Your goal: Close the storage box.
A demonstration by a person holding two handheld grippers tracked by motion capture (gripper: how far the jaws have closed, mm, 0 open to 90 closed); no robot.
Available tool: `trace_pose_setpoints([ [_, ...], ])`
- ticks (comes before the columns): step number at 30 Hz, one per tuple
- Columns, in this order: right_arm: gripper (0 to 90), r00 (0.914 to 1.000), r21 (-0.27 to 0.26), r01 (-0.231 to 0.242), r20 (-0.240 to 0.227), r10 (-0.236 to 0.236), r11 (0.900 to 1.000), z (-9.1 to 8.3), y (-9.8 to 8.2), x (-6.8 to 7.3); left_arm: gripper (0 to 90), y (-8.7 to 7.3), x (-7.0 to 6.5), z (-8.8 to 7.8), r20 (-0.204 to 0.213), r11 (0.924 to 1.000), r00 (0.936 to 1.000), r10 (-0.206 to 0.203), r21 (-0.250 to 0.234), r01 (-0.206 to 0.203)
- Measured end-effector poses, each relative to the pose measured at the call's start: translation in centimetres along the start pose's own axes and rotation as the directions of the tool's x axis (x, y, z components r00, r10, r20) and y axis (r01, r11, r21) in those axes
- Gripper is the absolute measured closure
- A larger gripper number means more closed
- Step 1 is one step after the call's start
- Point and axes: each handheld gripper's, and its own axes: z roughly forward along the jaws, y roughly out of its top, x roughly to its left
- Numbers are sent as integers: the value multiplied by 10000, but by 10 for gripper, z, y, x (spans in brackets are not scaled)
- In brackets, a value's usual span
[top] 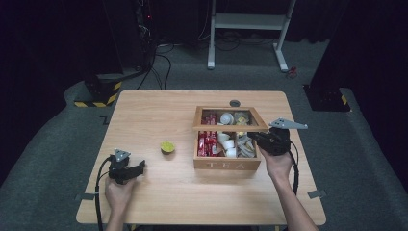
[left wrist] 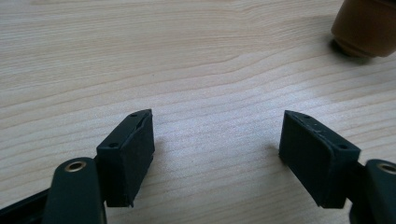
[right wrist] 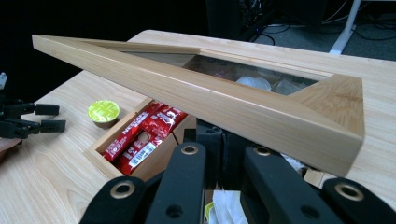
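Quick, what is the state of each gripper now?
Left gripper: open, holding nothing.
Right gripper: closed, propping up the lid of the tea box.

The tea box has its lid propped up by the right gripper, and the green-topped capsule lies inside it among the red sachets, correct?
Not quite. The capsule sits on the table, left of the tea box, as the high view shows. The right gripper does prop the lid.

Half-raised glass-paned wooden lid [right wrist: 243,105]
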Motion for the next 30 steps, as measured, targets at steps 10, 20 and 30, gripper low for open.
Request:
trace_pose_setpoints([
  [10, 883, 9999, 253, 63, 154, -67, 9997, -1, -7, 3, 256, 0, -1, 1, 19, 9999, 9999, 127, -3, -127],
  [20, 889, 9999, 438, -88, 102, 83, 9990, 0, -20, 4, 253, 1, -1, 1, 54, 9999, 9999, 142, 13, -142],
  [30, 900, 9992, 586, 42, 390, -65, 9983, -3, -37, 5, 249, 1, -1, 1, 86, 9998, 9998, 203, -13, -203],
])
